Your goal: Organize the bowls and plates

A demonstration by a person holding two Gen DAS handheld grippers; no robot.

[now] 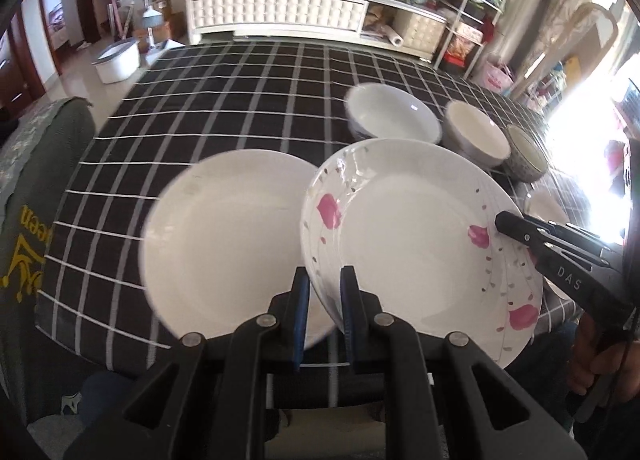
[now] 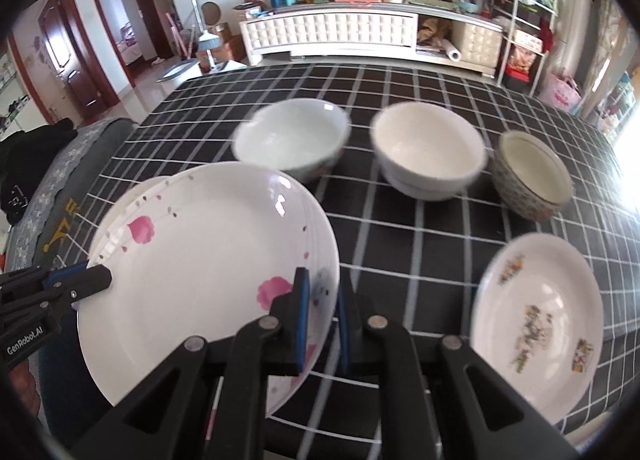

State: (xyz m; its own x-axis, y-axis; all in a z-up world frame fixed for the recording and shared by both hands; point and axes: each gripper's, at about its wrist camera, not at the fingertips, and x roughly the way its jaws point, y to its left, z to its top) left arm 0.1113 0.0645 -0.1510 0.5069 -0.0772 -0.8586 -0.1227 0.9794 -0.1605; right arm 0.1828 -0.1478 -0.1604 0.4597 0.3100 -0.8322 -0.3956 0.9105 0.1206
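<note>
Near the front edge of the surface point(image 2: 400, 244), checked cloth: one pink-flowered plate point(image 1: 420, 236), tilted, raised over a plain white plate point(image 1: 224, 244) that lies flat beneath its left side. My left tool point(image 1: 324, 292) pinches the flowered plate's near rim, fingers narrow around it; my right tool point(image 2: 322, 302) pinches the opposite rim, likewise narrow. Toward the far edge, in a row left to right: white bowl point(image 2: 292, 140), cream bowl point(image 2: 428, 152), patterned bowl point(image 2: 532, 176), all upright and apart. At the front right corner: one decorated plate point(image 2: 540, 316), flat
</note>
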